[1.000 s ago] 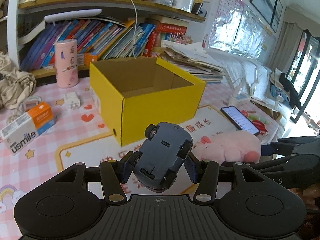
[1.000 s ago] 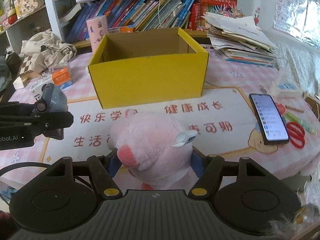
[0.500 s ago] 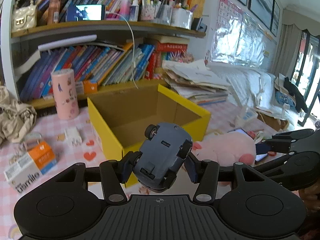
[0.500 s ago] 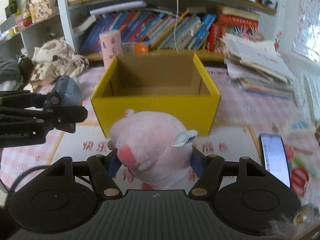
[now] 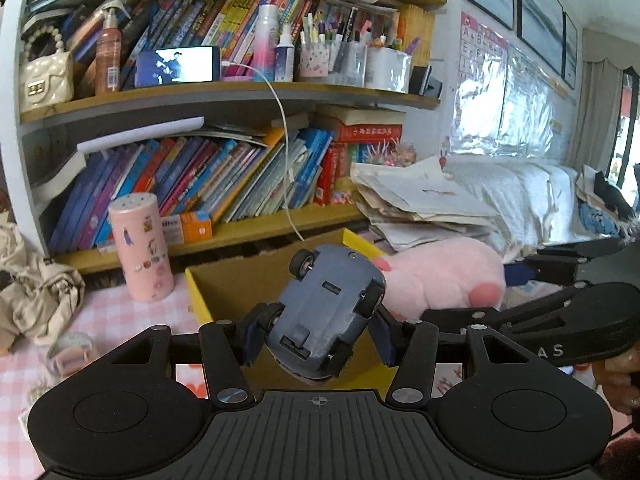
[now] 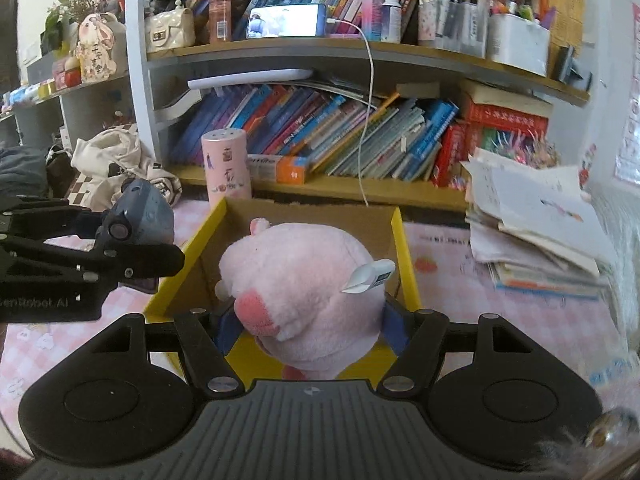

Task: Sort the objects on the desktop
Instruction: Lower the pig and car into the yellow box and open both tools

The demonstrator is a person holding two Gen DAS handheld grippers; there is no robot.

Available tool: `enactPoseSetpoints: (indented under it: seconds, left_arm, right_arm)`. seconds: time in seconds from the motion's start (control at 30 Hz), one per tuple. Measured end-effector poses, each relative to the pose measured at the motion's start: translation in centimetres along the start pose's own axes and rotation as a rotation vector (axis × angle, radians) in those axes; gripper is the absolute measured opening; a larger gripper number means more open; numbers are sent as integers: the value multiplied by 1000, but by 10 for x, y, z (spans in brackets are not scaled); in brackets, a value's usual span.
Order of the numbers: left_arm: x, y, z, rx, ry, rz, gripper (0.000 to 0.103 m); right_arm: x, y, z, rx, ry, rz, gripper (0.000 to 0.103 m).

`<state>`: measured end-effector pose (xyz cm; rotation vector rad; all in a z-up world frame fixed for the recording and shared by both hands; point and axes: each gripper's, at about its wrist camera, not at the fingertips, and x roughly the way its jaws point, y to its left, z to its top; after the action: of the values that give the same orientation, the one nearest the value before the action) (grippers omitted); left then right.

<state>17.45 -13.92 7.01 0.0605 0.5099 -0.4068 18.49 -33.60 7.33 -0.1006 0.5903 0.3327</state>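
My left gripper point(image 5: 316, 334) is shut on a grey-blue toy car point(image 5: 326, 312), held belly-up over the near left corner of the yellow cardboard box point(image 5: 200, 300). The right wrist view shows that car point(image 6: 140, 212) at the left, just outside the box's left wall point(image 6: 200, 240). My right gripper point(image 6: 310, 326) is shut on a pink plush pig point(image 6: 304, 280) with a white tag, held above the open box. The pig point(image 5: 440, 272) also shows at the right of the left wrist view.
A pink cylinder point(image 6: 226, 168) stands behind the box. Bookshelves point(image 6: 320, 128) rise at the back with a charging phone point(image 6: 286, 20) and a dangling white cable point(image 6: 362, 140). A paper stack point(image 6: 532, 224) lies at the right, a beige bag point(image 5: 32, 284) at the left.
Both grippers have risen and moved forward over the yellow box, carrying the car and the pig. The box now lies right under them and the mat in front has dropped out of view.
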Motion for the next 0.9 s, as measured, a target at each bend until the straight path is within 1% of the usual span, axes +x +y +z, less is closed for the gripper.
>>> enactPoseSetpoints:
  seconds: [0.17,0.43,0.77,0.9]
  left_arm:
    - [35,1,9,-8,37,18,52]
    - [84,4,7,-27,126,43,52]
    - [121,9,-6,-8,244,64,53]
    - [128,11,-11,-8,278,71,53]
  right_arm:
    - [39,-16,16,-45,27,29,67]
    - [101,-31,17,-120,145,78,67]
    - [148,-36,11,-225,272,148,67]
    - [156,-32,9,-290,294,167,68]
